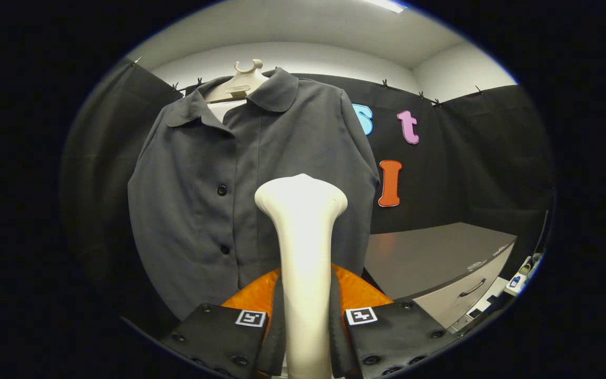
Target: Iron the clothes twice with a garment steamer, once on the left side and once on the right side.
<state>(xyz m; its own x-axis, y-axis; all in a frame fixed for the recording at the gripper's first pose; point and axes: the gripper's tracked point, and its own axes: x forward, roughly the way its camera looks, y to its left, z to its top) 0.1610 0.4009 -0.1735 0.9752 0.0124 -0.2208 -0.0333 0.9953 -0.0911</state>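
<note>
Gripper view: we see the gripper pinching the garment steamer between both fingers, its head upright just before the grey shirt, which hangs on a hanger beside a cabinet.

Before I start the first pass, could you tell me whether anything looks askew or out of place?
Nothing stands out. The grey shirt hangs buttoned on its hanger. The gripper is shut on the steamer, whose head sits upright over the shirt's right half.
</note>
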